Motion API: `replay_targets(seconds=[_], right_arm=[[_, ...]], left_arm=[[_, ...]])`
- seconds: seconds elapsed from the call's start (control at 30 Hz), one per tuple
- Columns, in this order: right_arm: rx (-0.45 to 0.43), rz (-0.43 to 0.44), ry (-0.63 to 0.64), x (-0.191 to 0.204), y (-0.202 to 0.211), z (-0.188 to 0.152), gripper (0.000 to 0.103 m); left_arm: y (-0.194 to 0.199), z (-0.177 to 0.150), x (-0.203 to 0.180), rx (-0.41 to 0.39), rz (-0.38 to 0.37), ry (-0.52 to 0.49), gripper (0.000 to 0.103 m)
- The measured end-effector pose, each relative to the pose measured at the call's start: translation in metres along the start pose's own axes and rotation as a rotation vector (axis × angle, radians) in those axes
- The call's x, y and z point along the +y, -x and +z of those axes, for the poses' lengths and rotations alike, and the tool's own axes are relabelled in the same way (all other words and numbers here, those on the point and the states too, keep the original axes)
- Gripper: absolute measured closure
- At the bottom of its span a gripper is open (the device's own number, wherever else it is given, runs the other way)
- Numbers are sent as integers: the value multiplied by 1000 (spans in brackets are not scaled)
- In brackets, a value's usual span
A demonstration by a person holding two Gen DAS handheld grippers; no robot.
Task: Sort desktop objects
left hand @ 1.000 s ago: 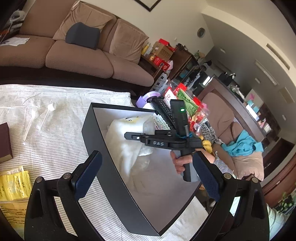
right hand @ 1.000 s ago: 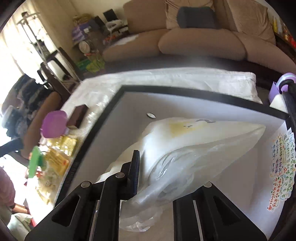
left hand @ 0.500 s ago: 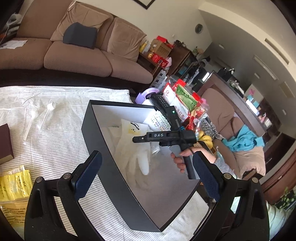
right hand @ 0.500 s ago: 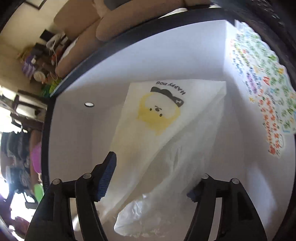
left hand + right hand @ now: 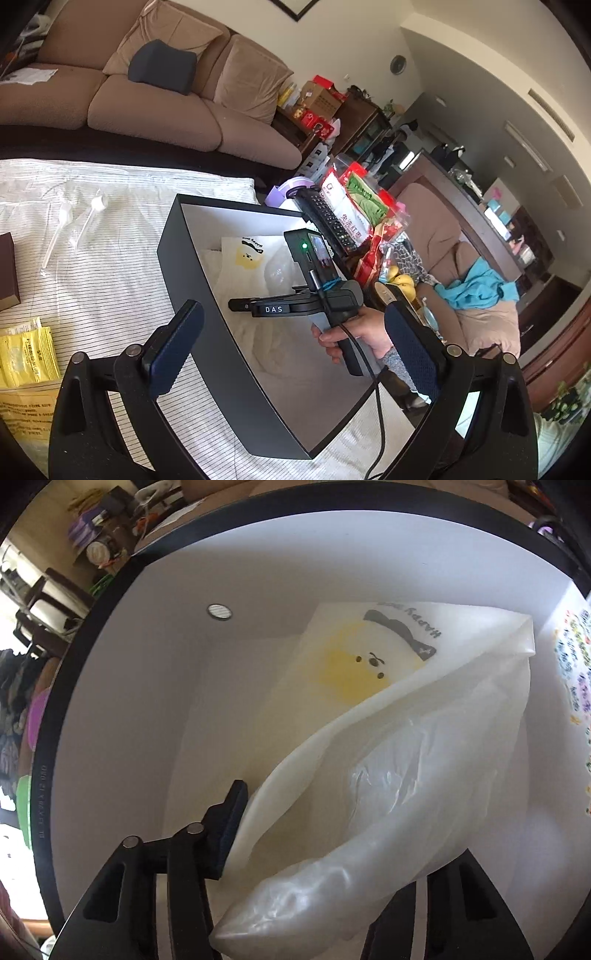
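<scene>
A black box point(image 5: 192, 295) with a white inside stands on the striped cloth. A white plastic bag with a yellow dog print point(image 5: 369, 709) lies inside it; it also shows in the left wrist view point(image 5: 247, 258). My right gripper point(image 5: 332, 853) is inside the box, its jaws apart around the bag's lower bulge; the right finger is hidden by the bag. It shows from outside in the left wrist view point(image 5: 240, 305). My left gripper point(image 5: 291, 343) is open and empty, held above the box's near wall.
Yellow sachets point(image 5: 26, 354), a brown box point(image 5: 7, 269) and plastic spoons point(image 5: 74, 221) lie on the cloth at left. Snack packets and a remote point(image 5: 328, 221) stand past the box's far right. A sofa point(image 5: 147, 107) is behind.
My right gripper opened and let the bag drop into the box, then closed in somewhat around the bag's lower end. The left gripper stayed nearly still.
</scene>
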State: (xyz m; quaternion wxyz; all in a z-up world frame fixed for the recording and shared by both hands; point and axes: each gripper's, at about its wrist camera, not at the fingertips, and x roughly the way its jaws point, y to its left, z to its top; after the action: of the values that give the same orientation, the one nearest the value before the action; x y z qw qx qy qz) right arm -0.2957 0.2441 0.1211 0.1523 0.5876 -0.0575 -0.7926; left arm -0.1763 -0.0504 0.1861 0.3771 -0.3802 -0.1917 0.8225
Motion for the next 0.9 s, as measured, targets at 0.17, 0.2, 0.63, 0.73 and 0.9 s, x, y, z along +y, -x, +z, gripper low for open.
replay_targets(seconds=[0.17, 0.2, 0.63, 0.73, 0.9], right_arm=[[12, 101, 156, 39, -5, 6, 70], [3, 114, 221, 51, -8, 6, 71], [-136, -106, 86, 61, 57, 2, 15], [-183, -161, -42, 42, 77, -1, 15], [-259, -118, -31, 42, 85, -9, 15]], left_arm=[[-14, -2, 6, -10, -24, 52, 5], [-16, -2, 7, -9, -25, 58, 5], [-29, -3, 8, 7, 14, 69, 5], [-32, -6, 5, 17, 21, 70, 5], [-27, -9, 0, 20, 41, 66, 5]])
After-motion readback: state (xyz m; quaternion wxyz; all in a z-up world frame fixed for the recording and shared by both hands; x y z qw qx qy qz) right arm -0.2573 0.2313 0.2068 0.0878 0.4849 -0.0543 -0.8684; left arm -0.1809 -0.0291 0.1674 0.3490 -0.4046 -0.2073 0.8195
